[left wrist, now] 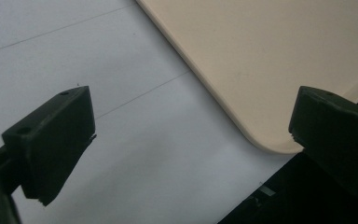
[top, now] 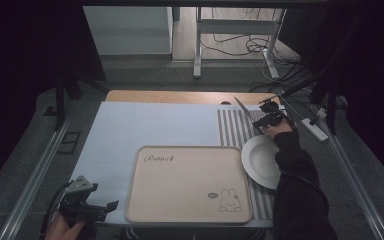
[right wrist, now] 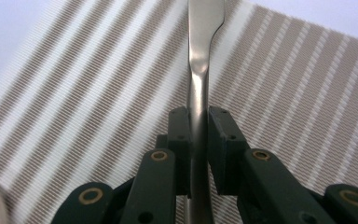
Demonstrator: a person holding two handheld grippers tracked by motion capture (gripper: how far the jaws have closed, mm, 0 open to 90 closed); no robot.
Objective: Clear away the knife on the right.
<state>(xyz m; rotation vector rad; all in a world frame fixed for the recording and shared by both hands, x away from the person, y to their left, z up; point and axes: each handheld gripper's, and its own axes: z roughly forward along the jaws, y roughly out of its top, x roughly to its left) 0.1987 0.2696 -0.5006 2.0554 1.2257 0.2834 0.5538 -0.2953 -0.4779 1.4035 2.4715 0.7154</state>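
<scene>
My right gripper point(top: 266, 119) is at the far right of the table, shut on a metal knife point(top: 243, 109) that slants up and to the left over the striped placemat point(top: 232, 127). In the right gripper view both pads squeeze the knife's point(right wrist: 200, 56) narrow shaft, and the wider end runs forward above the stripes point(right wrist: 74, 93). My left gripper point(top: 107, 206) rests at the near left corner, beside the beige tray point(top: 190, 185). Its jaws stand wide apart with nothing between them, over the white mat point(left wrist: 74, 56) and the tray's rounded corner point(left wrist: 261, 56).
A white plate point(top: 260, 160) lies on the striped placemat just right of the tray, partly under the person's dark sleeve point(top: 292, 165). The white mat point(top: 145, 125) covers the table's left and middle. A strip of bare wood point(top: 180, 96) edges the far side.
</scene>
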